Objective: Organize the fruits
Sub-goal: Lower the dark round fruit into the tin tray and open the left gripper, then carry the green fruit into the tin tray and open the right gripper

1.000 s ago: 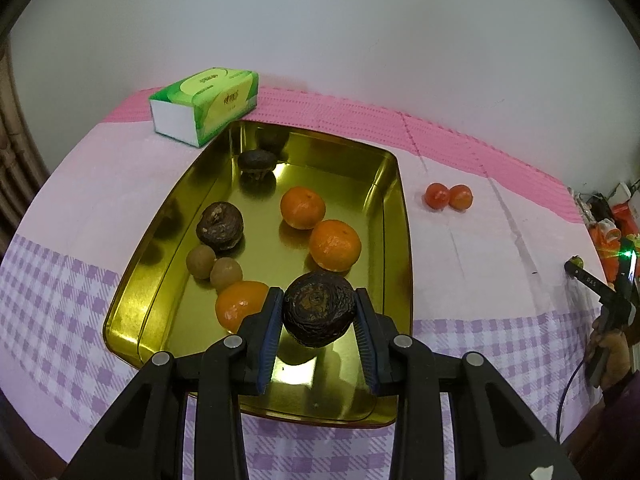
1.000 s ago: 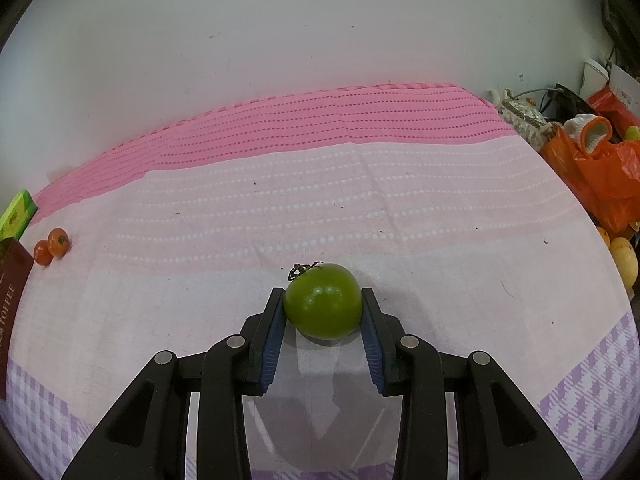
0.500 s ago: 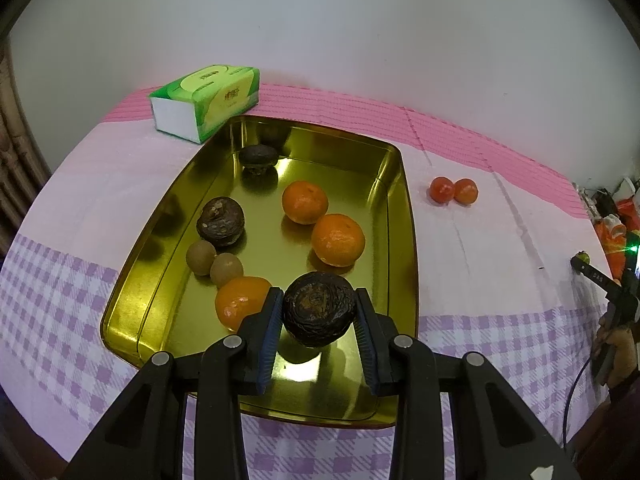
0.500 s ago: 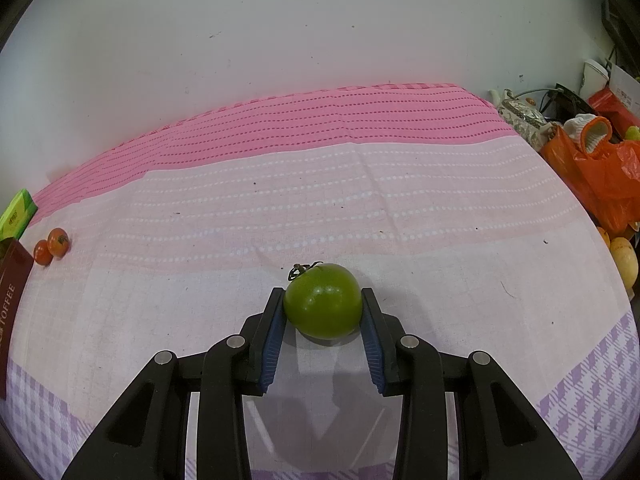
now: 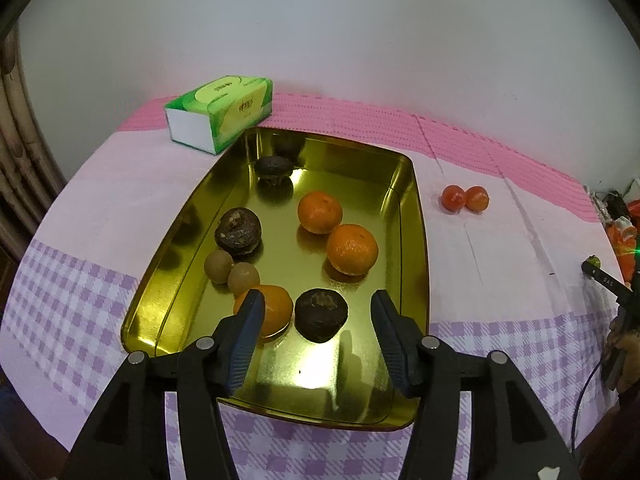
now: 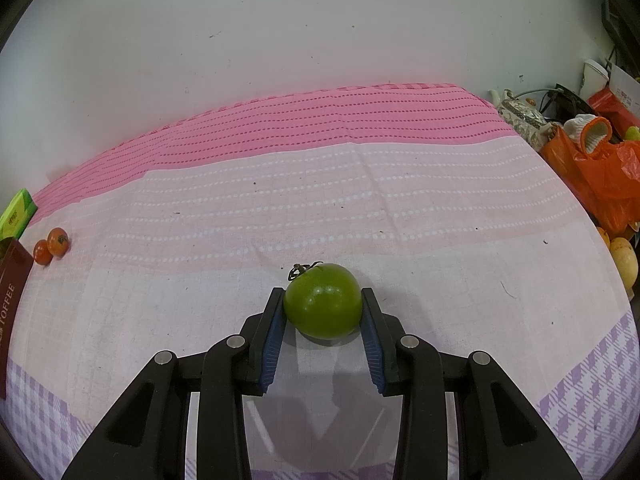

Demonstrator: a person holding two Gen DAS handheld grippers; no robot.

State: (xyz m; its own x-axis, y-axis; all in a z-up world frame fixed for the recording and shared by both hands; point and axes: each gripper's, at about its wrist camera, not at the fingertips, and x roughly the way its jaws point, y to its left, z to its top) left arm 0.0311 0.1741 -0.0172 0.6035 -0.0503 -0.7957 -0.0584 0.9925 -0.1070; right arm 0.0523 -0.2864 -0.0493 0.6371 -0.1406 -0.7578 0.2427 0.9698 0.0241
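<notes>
A gold metal tray (image 5: 416, 216) holds oranges, small brown fruits and dark wrinkled fruits. One dark wrinkled fruit (image 5: 321, 314) rests on the tray floor beside an orange (image 5: 276, 308). My left gripper (image 5: 318, 314) hovers over it with jaws opening; neither pad touches the fruit between them. In the right wrist view my right gripper (image 6: 323, 306) is shut on a green tomato (image 6: 322, 300) that sits on the pink cloth. Two small red tomatoes (image 5: 465, 198) lie on the cloth right of the tray; the same red tomatoes (image 6: 51, 246) appear at far left.
A green tissue box (image 5: 220, 114) stands behind the tray's far left corner. A dark red toffee box (image 6: 10, 284) sits at the left edge. Orange plastic bags (image 6: 600, 176) and clutter crowd the table's right end. The wall runs close behind.
My left gripper's jaws have spread apart and released the dark wrinkled fruit, which now lies on the tray. The right gripper and green tomato have not moved.
</notes>
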